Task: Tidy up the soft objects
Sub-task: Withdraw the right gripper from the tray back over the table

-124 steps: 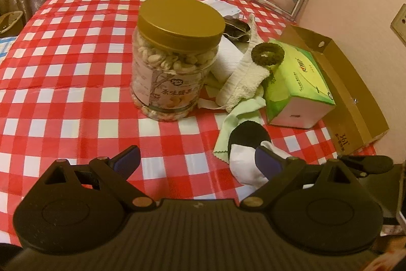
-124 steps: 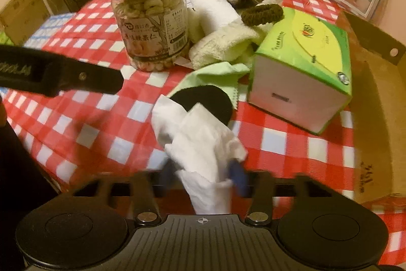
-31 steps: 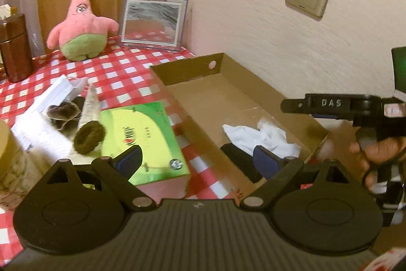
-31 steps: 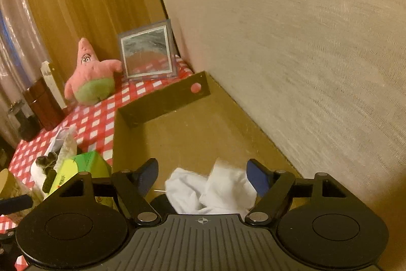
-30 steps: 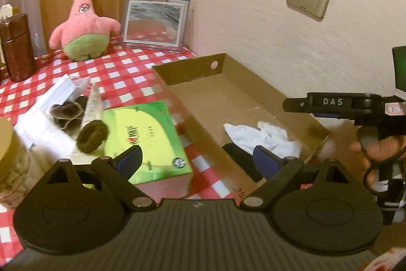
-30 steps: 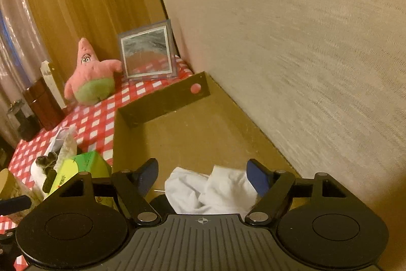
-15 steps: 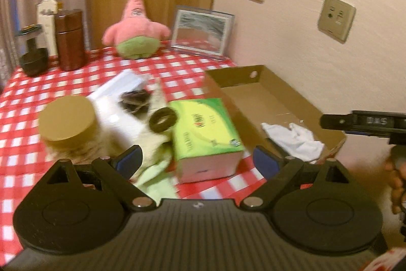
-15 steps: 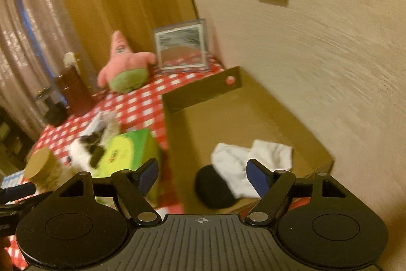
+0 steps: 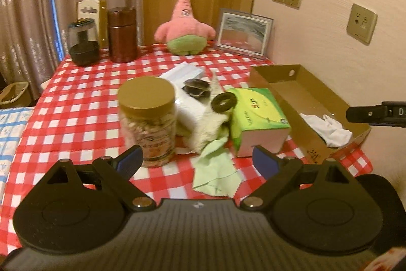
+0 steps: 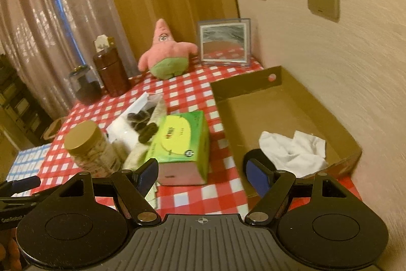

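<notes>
Both grippers, the left gripper (image 9: 196, 161) and right gripper (image 10: 204, 175), hover with jaws spread wide and nothing between them. One white sock (image 10: 294, 150) already lies inside the cardboard box (image 10: 276, 118) by the wall. Left to sort, by the look of it: a green cloth (image 9: 215, 174), cream towel (image 9: 208, 130) and dark hair tie (image 9: 224, 103), heaped on the checked table (image 9: 76, 103) between a nut jar (image 9: 148, 118) and tissue box (image 9: 256, 116).

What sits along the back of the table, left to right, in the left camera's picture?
Dark glass jar → brown canister → pink starfish plush toy → framed picture.
</notes>
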The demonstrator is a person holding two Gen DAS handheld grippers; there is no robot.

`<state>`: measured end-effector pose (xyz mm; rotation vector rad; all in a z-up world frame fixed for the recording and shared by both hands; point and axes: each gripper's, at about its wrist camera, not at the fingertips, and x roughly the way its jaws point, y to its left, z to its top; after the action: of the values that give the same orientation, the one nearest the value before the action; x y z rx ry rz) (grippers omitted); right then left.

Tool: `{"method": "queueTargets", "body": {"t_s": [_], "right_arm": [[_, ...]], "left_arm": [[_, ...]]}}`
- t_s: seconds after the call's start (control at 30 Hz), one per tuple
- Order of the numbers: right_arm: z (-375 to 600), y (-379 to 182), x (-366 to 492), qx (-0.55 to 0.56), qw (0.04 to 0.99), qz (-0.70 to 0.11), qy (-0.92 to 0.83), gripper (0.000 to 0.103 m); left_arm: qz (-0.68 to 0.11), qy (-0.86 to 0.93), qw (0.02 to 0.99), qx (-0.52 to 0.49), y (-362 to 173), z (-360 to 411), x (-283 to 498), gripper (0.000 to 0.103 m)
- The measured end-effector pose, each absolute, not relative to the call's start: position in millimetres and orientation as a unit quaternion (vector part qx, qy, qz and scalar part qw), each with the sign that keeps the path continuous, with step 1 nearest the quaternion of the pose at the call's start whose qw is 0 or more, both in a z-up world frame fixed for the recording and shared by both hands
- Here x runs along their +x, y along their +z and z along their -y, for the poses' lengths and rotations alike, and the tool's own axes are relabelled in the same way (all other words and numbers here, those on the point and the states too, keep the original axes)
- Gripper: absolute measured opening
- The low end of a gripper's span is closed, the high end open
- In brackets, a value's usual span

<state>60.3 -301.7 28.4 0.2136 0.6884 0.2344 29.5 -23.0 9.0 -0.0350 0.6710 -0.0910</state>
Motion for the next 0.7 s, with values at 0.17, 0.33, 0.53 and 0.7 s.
{"method": "queueTargets", "body": {"t_s": [0.17, 0.33, 0.53, 0.7], "right_arm": [[286, 31, 59, 0.087, 0.929, -0.337, 0.127, 0.076], [274, 31, 61, 0.077, 0.927, -0.339, 0.139, 0.076], [266, 25, 69, 0.066, 0.925, -0.344, 0.148, 0.076], [257, 18, 81, 0.043, 0.924, -0.345, 0.159, 0.076]], "left_arm": [[-0.334, -0.035, 0.942, -0.013, 6, 13, 21, 0.089], [-0.339, -0.035, 0.94, -0.028, 5, 7, 19, 0.089], [-0.351, -0.034, 0.935, -0.039, -1, 4, 25, 0.089], [-0.364, -0.03, 0.93, -0.045, -13, 3, 34, 0.089]]}}
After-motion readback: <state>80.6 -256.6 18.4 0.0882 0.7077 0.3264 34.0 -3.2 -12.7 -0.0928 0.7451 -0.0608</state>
